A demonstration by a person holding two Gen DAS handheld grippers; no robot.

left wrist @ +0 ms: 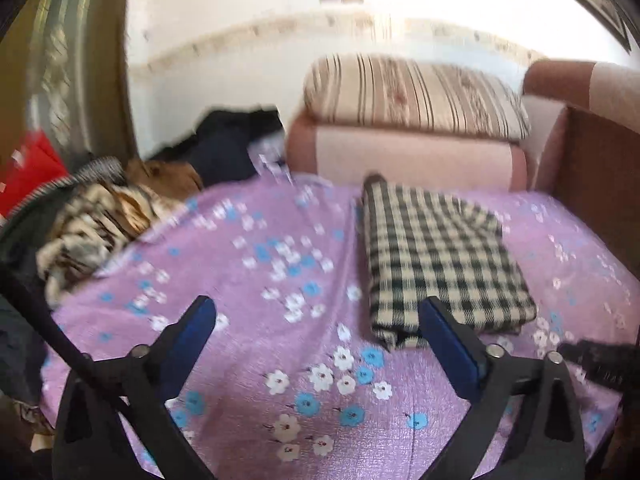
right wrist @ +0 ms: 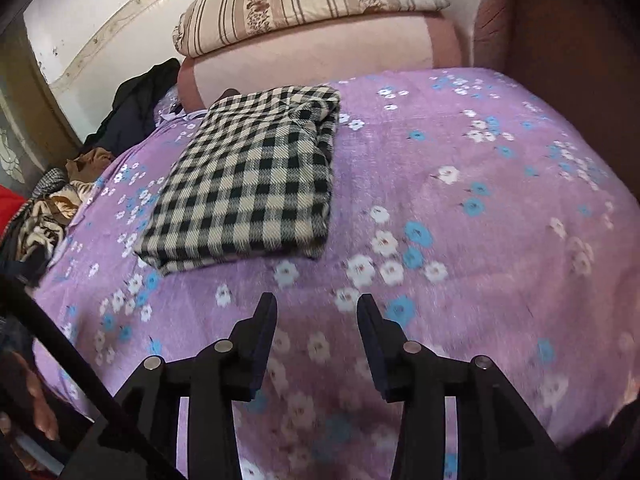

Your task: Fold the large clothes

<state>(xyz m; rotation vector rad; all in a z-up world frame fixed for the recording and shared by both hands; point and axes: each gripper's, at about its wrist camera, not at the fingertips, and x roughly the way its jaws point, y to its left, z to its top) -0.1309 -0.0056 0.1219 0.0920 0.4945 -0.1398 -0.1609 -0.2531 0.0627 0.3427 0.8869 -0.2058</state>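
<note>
The folded checked garment (left wrist: pixel 440 256) lies lengthwise ahead of 2 gaping, empty grippers, left gripper (left wrist: pixel 316 312) nearer than right gripper (right wrist: pixel 316 308).

A folded black-and-cream checked garment (right wrist: pixel 248 184) is laid on the purple floral bedspread (right wrist: pixel 460 208). The right gripper (right wrist: pixel 317 308) is held apart, empty, near it.

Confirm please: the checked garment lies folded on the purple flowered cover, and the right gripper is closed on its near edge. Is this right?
Not quite. The checked garment does lie folded on the purple flowered cover, but the right gripper holds nothing: in the right wrist view its jaws stand open over bare cover, short of the garment's near edge.
</note>
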